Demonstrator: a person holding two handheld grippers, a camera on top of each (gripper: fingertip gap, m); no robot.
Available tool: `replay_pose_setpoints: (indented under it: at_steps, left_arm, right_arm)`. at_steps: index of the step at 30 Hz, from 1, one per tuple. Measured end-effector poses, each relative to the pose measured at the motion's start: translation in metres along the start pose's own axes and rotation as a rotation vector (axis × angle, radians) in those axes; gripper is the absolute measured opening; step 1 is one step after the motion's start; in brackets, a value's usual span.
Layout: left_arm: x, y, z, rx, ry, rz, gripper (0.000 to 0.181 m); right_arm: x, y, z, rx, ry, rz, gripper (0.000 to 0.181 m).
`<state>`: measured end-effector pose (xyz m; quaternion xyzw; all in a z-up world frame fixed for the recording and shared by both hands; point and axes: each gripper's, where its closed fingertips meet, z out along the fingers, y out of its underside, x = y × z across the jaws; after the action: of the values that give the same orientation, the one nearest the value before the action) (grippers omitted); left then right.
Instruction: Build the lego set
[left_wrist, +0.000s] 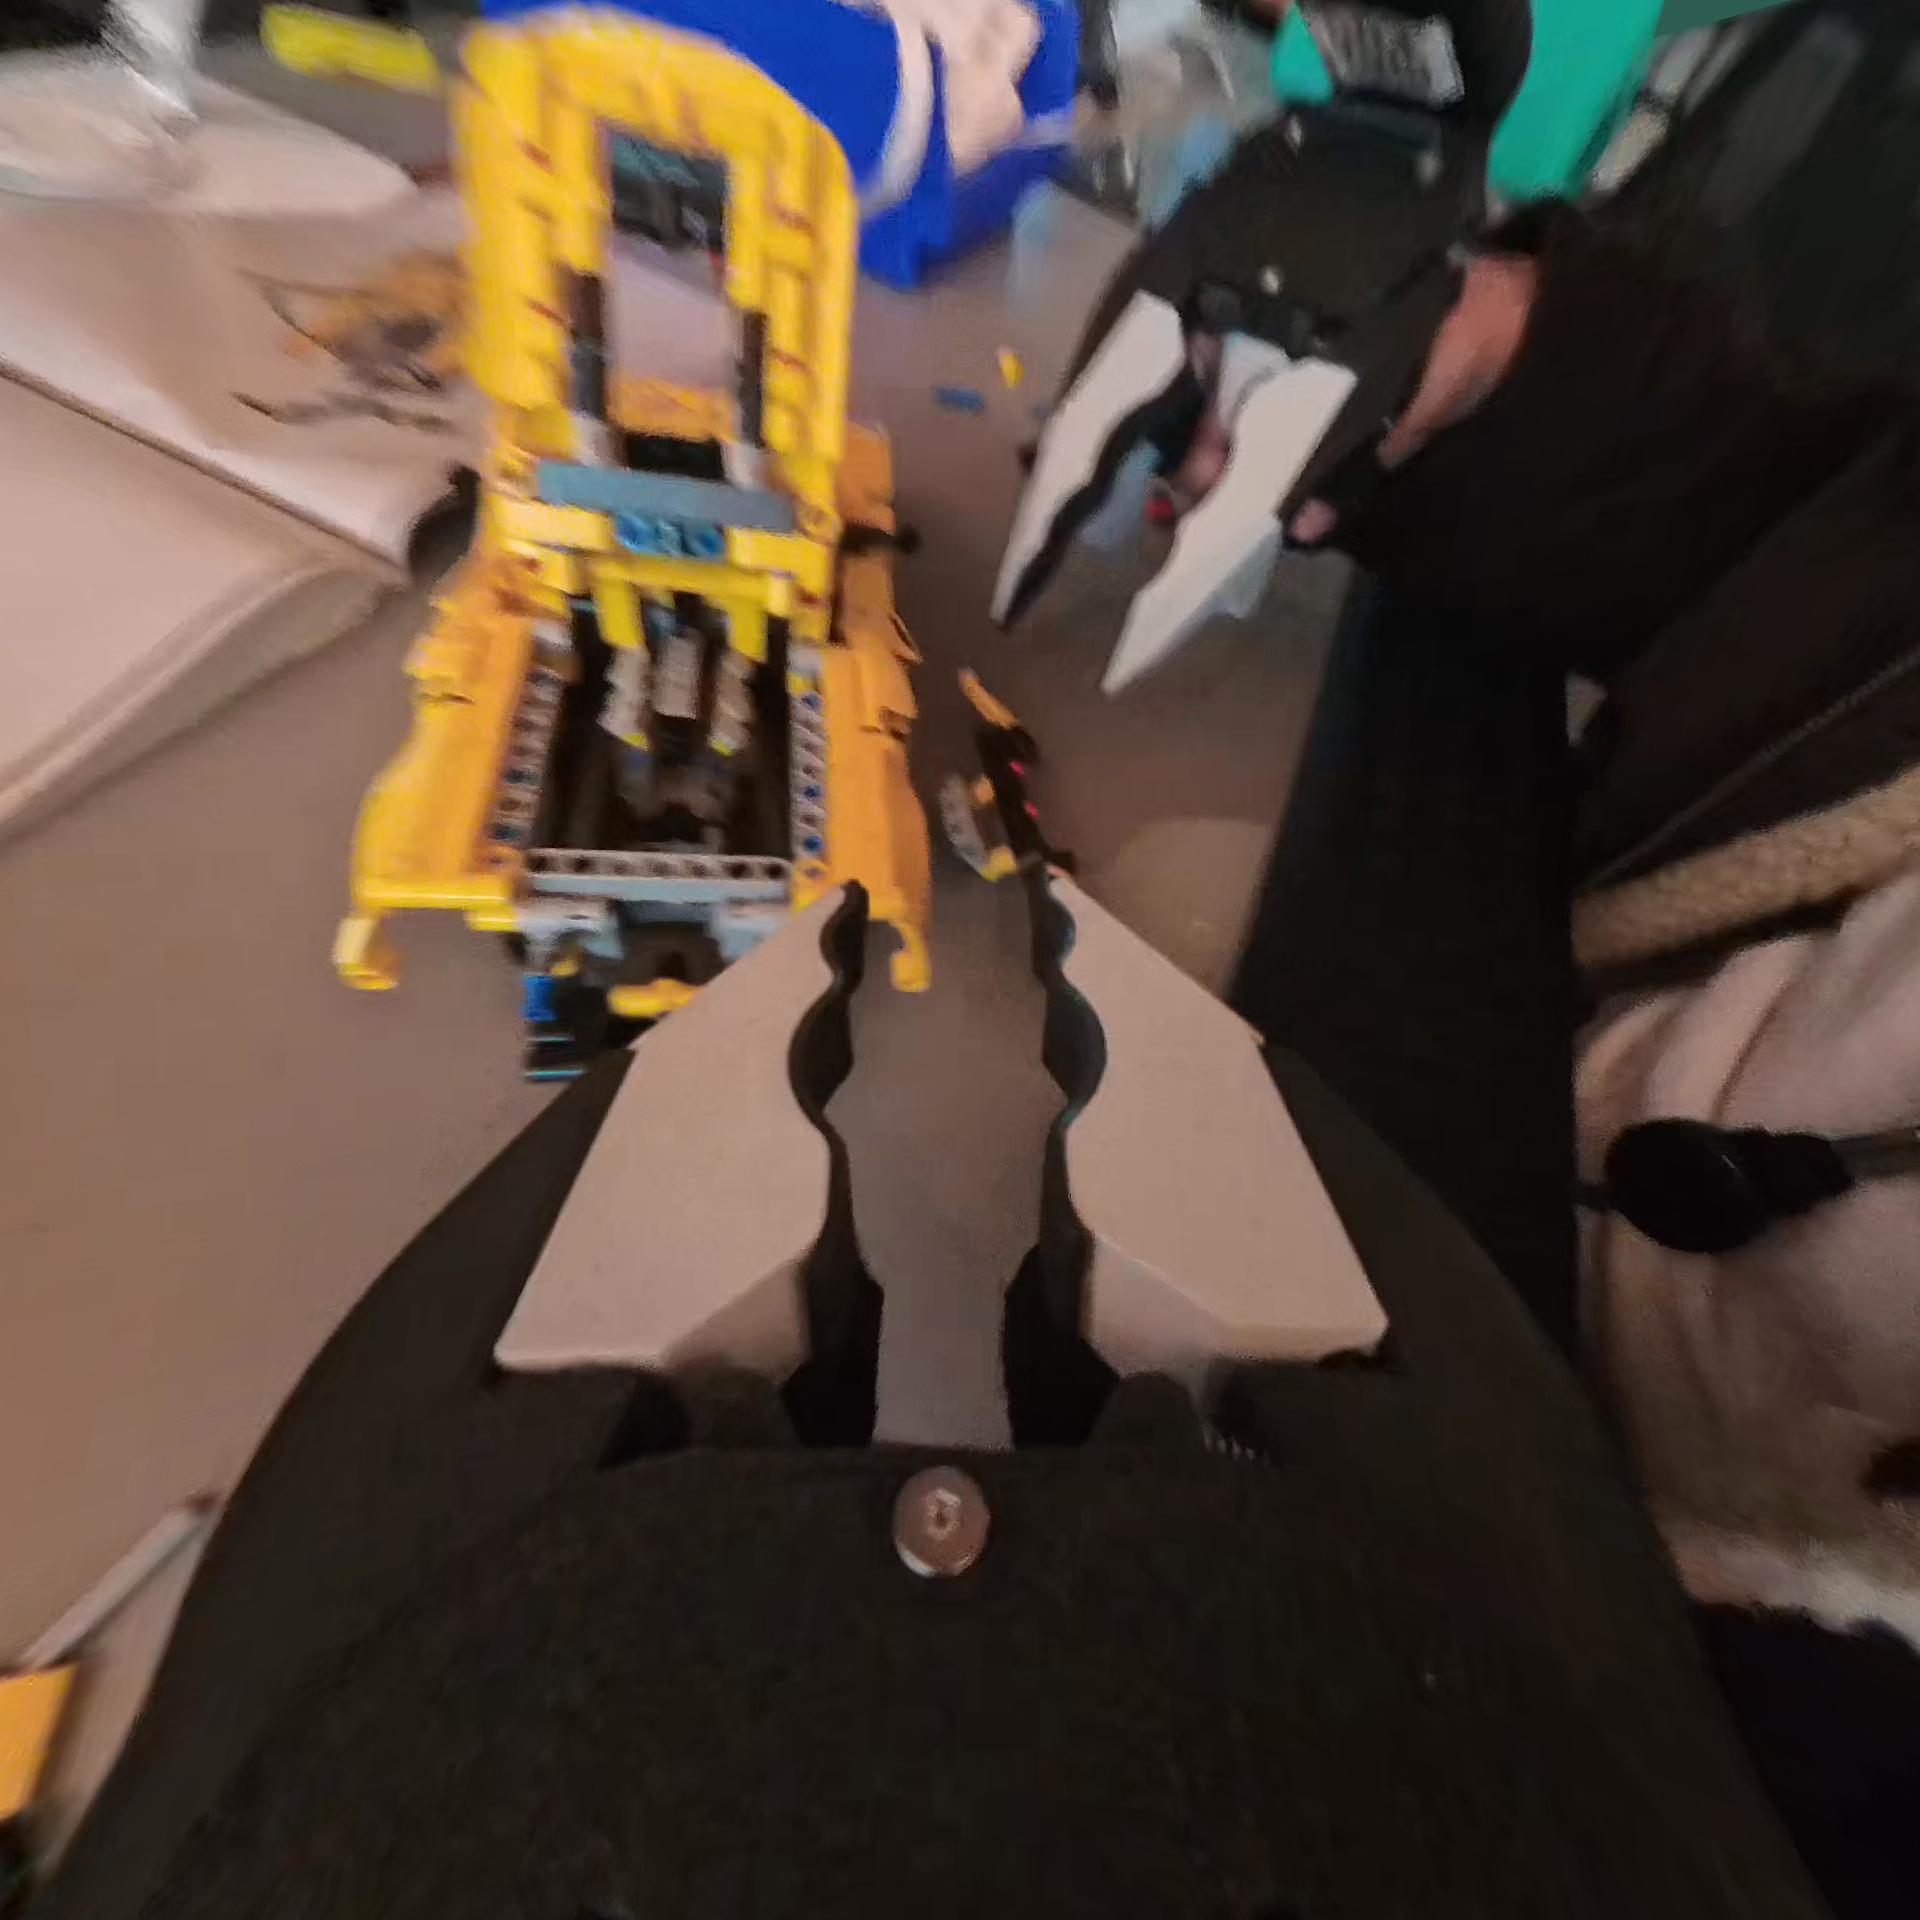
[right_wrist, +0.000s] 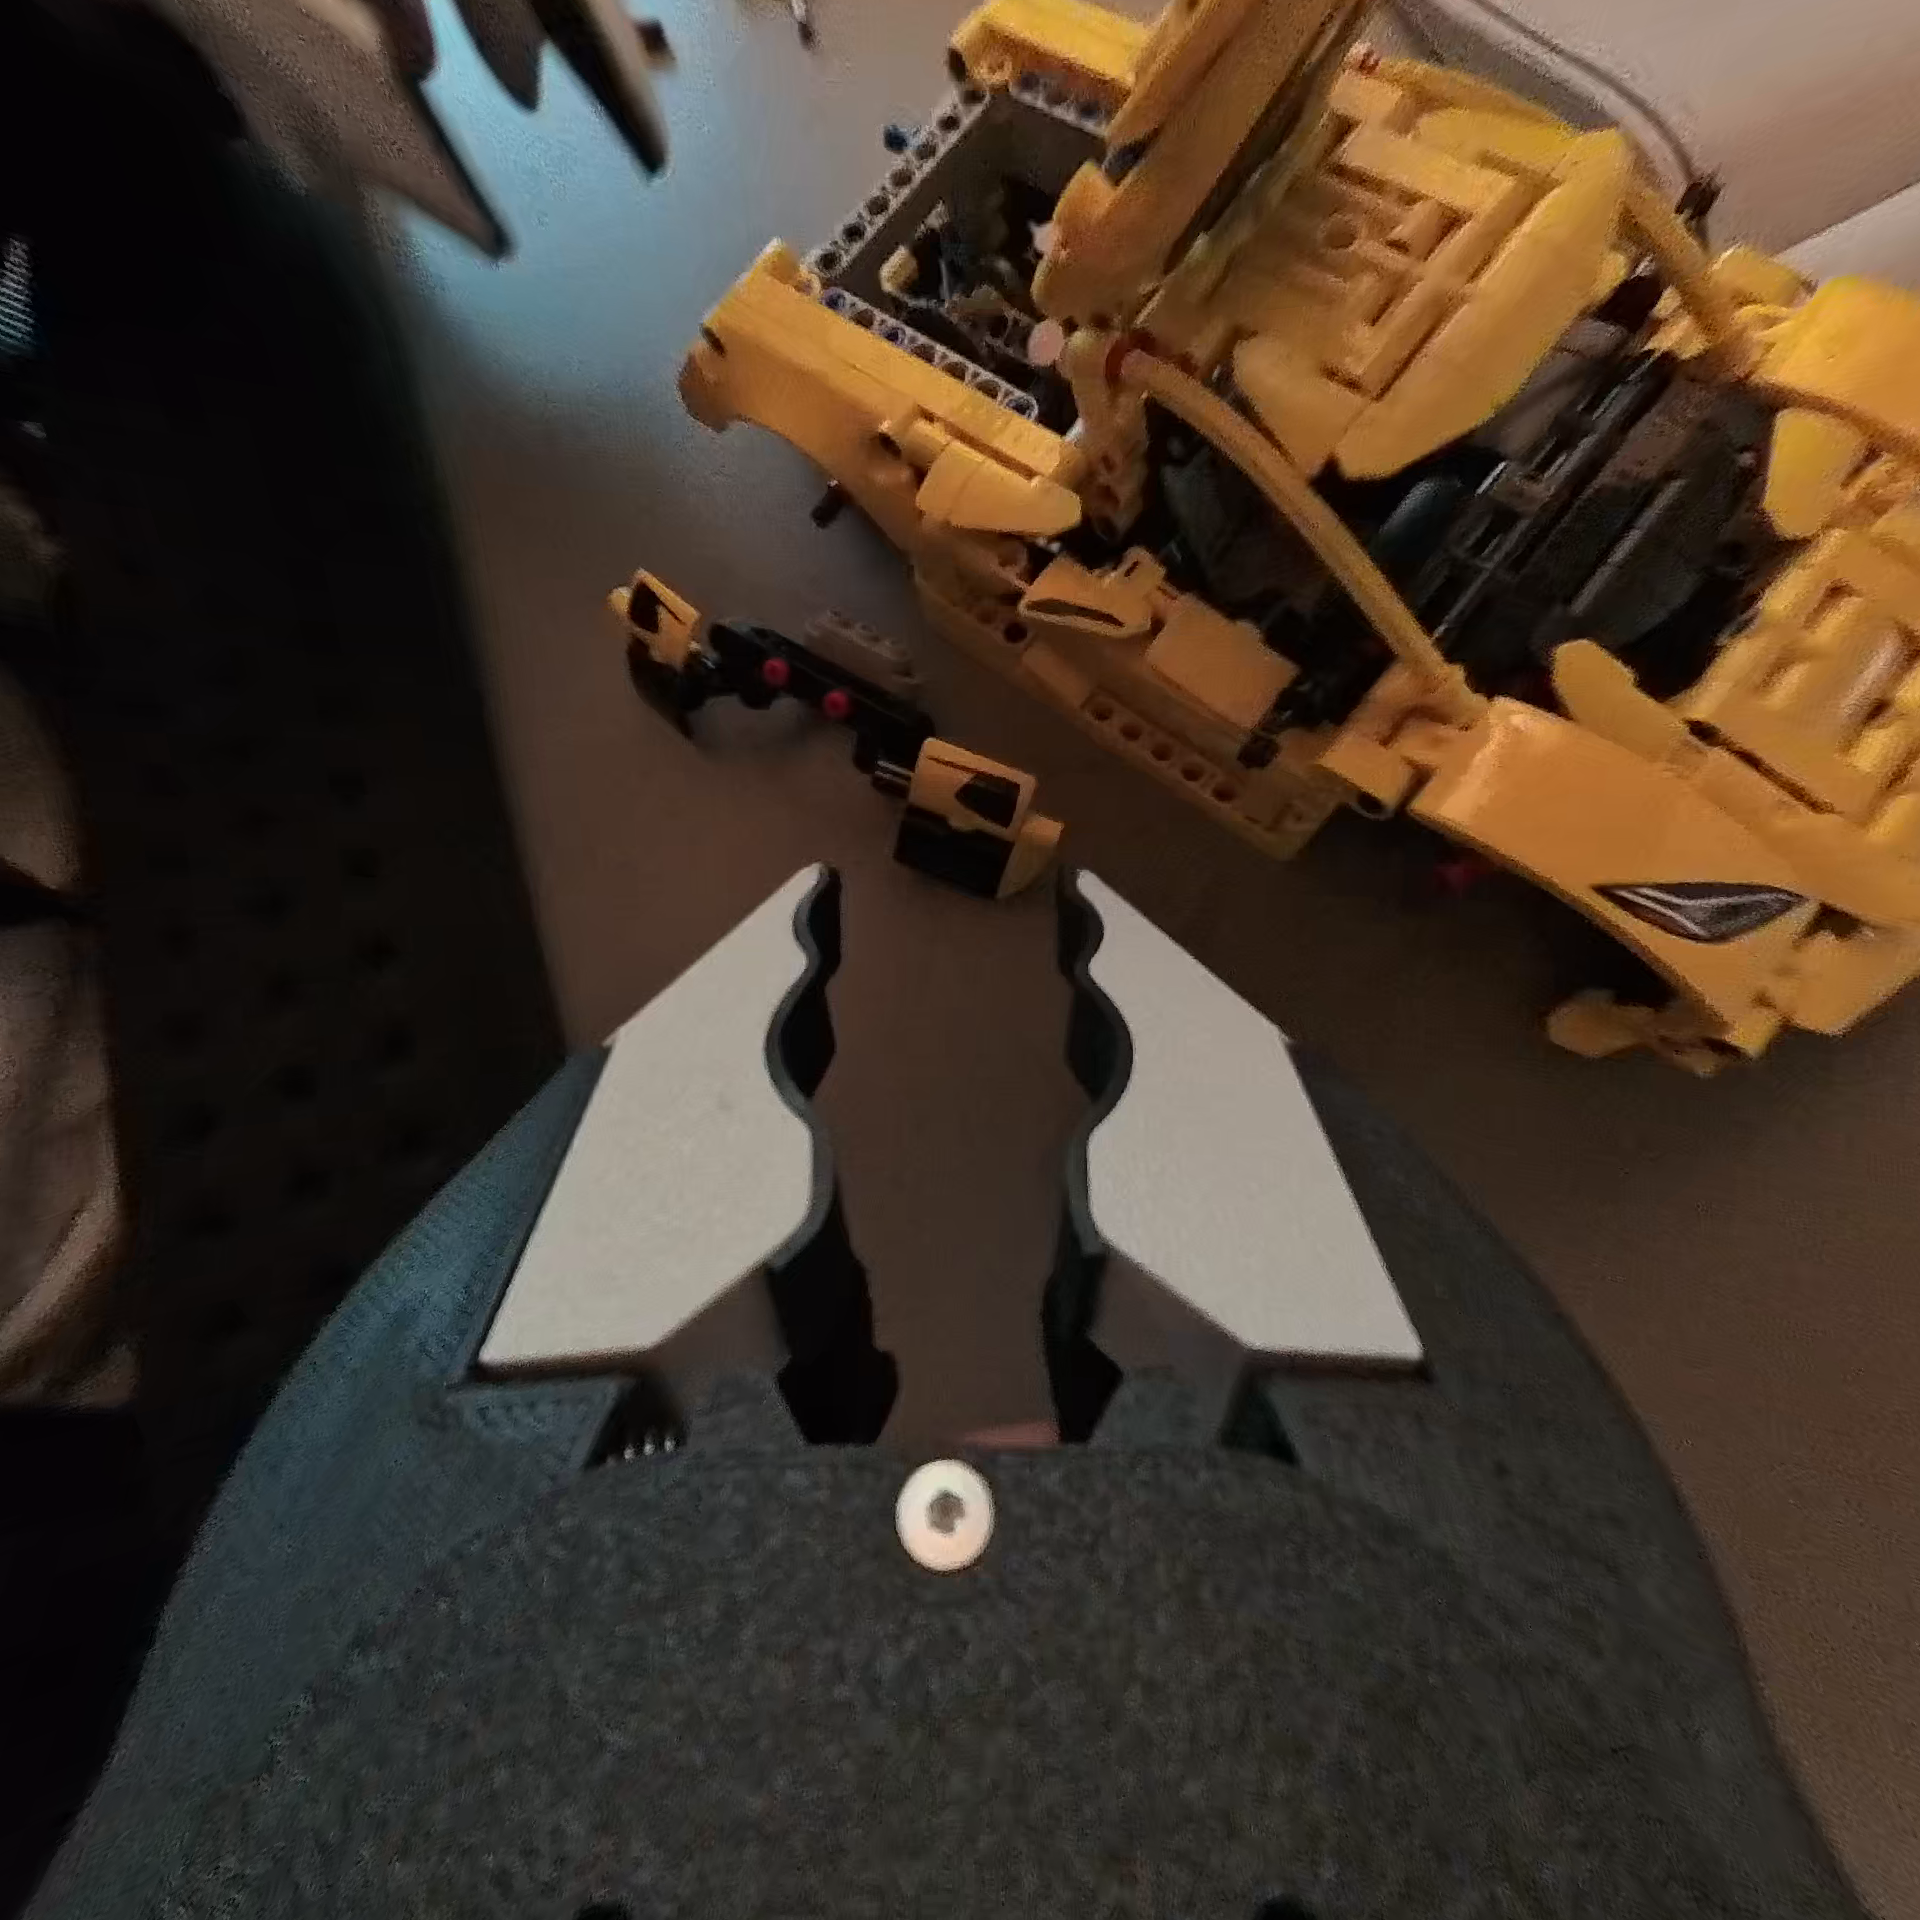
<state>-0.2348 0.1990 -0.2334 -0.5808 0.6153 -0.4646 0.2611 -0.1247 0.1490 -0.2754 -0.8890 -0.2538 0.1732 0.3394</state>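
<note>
A large yellow lego car (left_wrist: 644, 665) stands on the grey-brown table, its rear lid raised and its open engine bay facing me; it also shows in the right wrist view (right_wrist: 1351, 540). A loose black-and-yellow sub-assembly (right_wrist: 831, 717) with red pins lies on the table beside the car; in the left wrist view it (left_wrist: 997, 790) lies just beyond my right fingertip. My left gripper (left_wrist: 951, 899) is open and empty, hovering at the car's near end. My right gripper (right_wrist: 951, 883) is open and empty, just short of the sub-assembly; it also shows farther off in the left wrist view (left_wrist: 1081, 634).
A blue bin (left_wrist: 935, 135) stands behind the car. Small loose pieces (left_wrist: 977, 390) lie on the table near it. A pale booklet or box (left_wrist: 156, 540) lies to the left. A dark perforated chair (right_wrist: 260, 779) and a person's sleeve (left_wrist: 1475, 343) are at the table edge. Left tips to right tips: about 15 cm.
</note>
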Motion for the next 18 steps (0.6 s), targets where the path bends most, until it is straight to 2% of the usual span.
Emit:
replay_pose_setpoints:
  at_steps: [4,8,12,16,18]
  left_arm:
    - [0.024,0.026,0.027,-0.187,0.044,0.041,0.032]
    - [0.029,0.028,0.04,-0.205,0.029,0.029,0.032]
    - [0.025,0.028,0.047,-0.239,-0.026,0.022,0.032]
    - [0.028,0.029,0.054,-0.28,-0.052,0.059,0.032]
    - [0.027,0.03,0.056,-0.305,-0.075,0.093,0.032]
  right_arm:
    - [0.0,-0.015,0.011,0.072,0.027,-0.039,0.041]
    - [0.006,-0.008,0.02,0.041,0.022,-0.032,0.043]
    - [-0.003,0.003,0.025,-0.004,-0.042,0.016,0.038]
    - [-0.023,0.004,0.018,0.006,-0.088,-0.001,0.017]
    - [-0.029,0.004,0.018,0.016,-0.084,-0.011,0.014]
